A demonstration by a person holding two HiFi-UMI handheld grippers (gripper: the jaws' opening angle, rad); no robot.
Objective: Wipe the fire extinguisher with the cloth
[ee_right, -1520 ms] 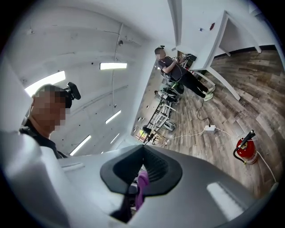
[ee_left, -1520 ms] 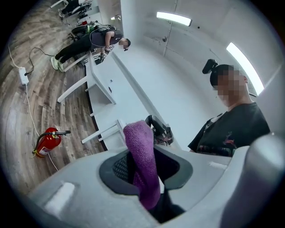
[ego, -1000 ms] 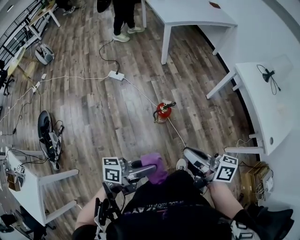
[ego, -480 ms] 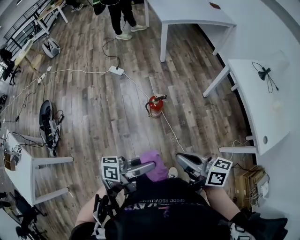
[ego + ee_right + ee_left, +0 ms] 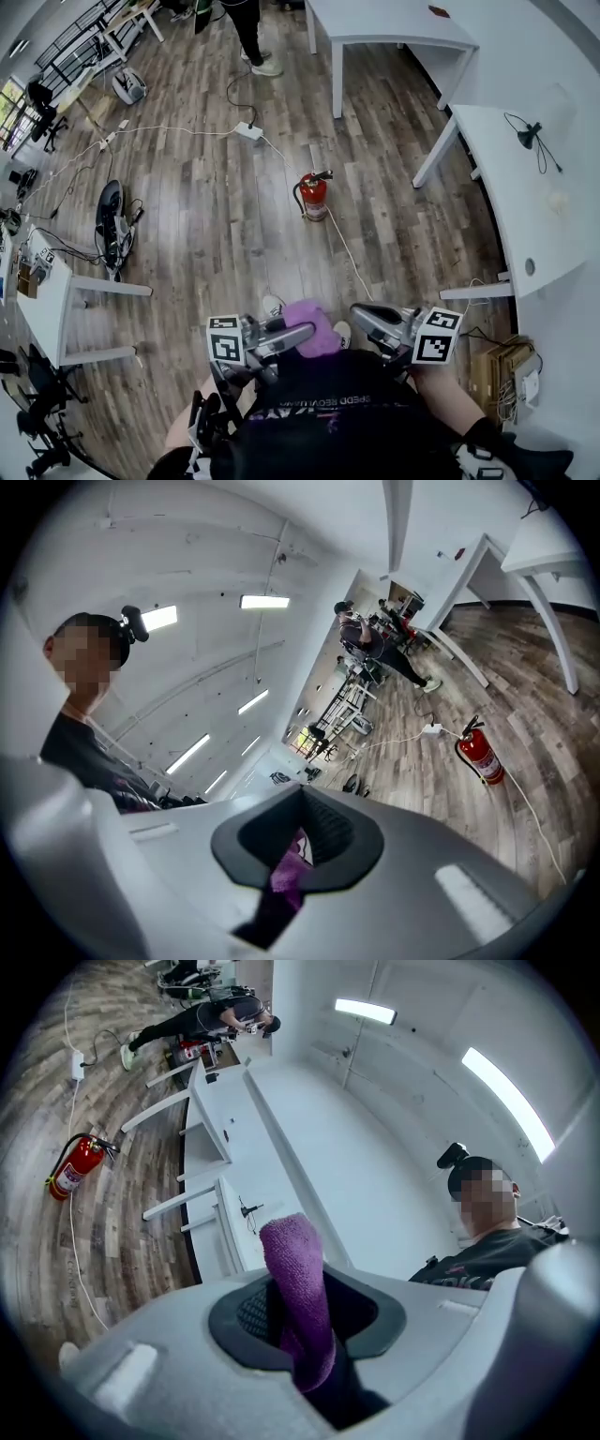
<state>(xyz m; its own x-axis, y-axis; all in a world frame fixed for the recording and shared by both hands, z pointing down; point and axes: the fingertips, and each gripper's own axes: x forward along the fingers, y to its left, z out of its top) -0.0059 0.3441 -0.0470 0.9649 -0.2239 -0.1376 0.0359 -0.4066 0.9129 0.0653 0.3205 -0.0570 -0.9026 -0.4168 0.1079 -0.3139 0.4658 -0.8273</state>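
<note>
Left tool (image 5: 306, 1324), jaws partly apart, grips purple cloth (image 5: 292, 1258); right tool (image 5: 300, 841) closed, seemingly empty.

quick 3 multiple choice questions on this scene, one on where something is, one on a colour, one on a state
1. Where is the fire extinguisher? A inside a box; B upright on the wood floor; C on a chair seat.
2. What colour is the cloth? A yellow; B purple; C white.
3. What is the left claw doing? A gripping the cloth; B open and empty; C gripping a bottle.
Answers: 1 B, it stands on the planks ahead of the person. 2 B, it shows purple in the head view and the left gripper view. 3 A, the cloth sticks up from between its jaws.
</note>
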